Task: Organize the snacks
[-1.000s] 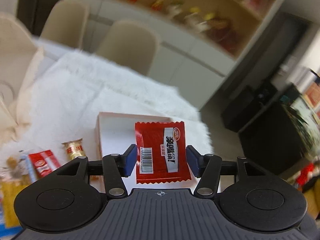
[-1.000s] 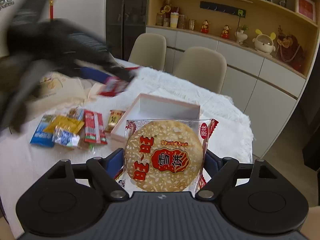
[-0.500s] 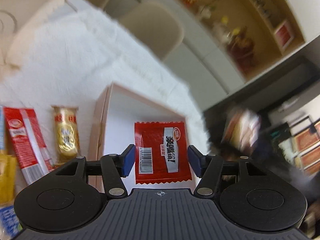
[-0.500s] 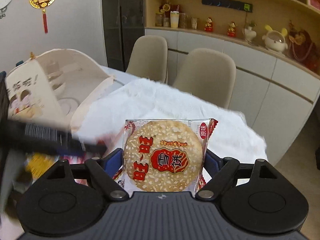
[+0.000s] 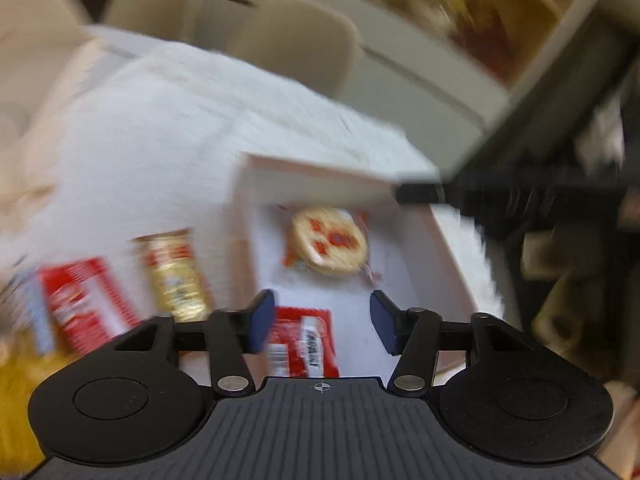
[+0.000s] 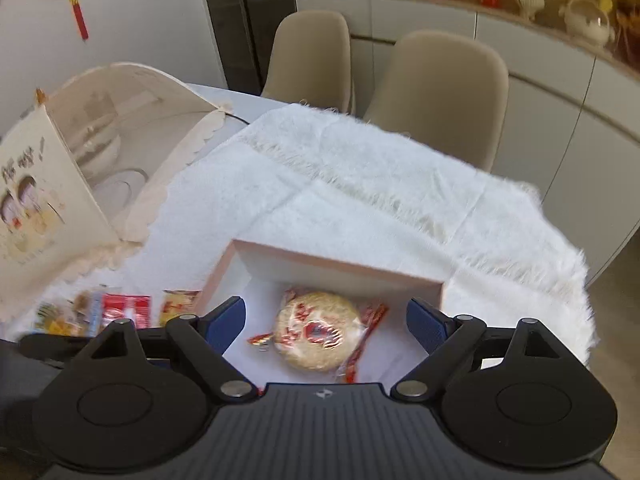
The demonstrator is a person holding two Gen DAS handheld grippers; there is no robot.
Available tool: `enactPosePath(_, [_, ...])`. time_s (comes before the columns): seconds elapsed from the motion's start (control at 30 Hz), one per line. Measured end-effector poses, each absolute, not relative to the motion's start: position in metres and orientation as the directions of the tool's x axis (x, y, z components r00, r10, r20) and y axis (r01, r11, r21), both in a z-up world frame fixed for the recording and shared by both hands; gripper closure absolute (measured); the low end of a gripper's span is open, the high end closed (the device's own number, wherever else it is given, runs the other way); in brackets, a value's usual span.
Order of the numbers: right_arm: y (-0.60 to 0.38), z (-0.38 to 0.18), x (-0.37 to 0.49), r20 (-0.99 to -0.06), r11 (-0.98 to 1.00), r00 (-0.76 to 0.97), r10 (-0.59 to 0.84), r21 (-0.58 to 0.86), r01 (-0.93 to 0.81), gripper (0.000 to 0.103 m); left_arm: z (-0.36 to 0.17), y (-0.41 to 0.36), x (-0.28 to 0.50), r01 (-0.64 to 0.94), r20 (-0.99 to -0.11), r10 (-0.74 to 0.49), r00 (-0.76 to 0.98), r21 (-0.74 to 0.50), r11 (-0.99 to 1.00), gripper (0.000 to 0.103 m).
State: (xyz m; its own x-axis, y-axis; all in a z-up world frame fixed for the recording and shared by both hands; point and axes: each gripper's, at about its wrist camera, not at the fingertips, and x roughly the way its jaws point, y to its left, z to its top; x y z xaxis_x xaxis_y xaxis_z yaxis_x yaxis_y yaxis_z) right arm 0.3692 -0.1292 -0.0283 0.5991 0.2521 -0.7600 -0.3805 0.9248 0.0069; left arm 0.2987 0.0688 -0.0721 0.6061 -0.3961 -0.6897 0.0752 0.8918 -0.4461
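A shallow pink-walled box (image 6: 320, 258) with a white floor sits on the white cloth. A round rice cracker in a clear packet (image 6: 318, 330) lies on its floor, loose below my open right gripper (image 6: 326, 320); it also shows in the left wrist view (image 5: 330, 242). A red snack packet (image 5: 302, 340) lies at the box's near end, under my open left gripper (image 5: 322, 320). The left wrist view is blurred. The box wall (image 5: 312, 182) shows there too.
Loose snacks lie left of the box: a gold packet (image 5: 174, 274), a red packet (image 5: 86, 312) and others (image 6: 120, 310). A cream paper bag (image 6: 52, 184) lies at the left. Two beige chairs (image 6: 436, 92) stand behind the table. The right gripper's dark body (image 5: 520, 200) reaches in at right.
Both grippers have opened. The red packet and the rice cracker packet have been let go and now lie in the box. The left gripper is moving.
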Motion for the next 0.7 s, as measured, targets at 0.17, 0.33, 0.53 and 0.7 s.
enactPosePath(0.17, [-0.071,-0.029,0.359,-0.701,0.873,0.698,0.149,-0.238,-0.425,0.014,-0.073,0.138,0.244,-0.236,-0.715,-0.189,0.673,-0.45,0.862,0.052])
enactPosePath(0.33, [0.002,-0.038,0.388,-0.865,0.827,0.399,0.305,0.032,-0.562,0.03,-0.08,0.156,0.204,-0.257,-0.751,-0.204,0.628,-0.447,0.857,0.052])
enactPosePath(0.53, [0.085,-0.089,0.414,-0.939,0.808,0.33,0.093,-0.122,-0.576,0.042,-0.094,0.153,0.16,-0.202,-0.756,-0.294,0.585,-0.487,0.85,0.052])
enactPosePath(0.7, [0.102,-0.12,0.421,-0.94,0.82,0.34,-0.02,-0.21,-0.533,0.062,-0.118,0.174,0.144,-0.234,-0.763,-0.314,0.565,-0.513,0.826,0.052])
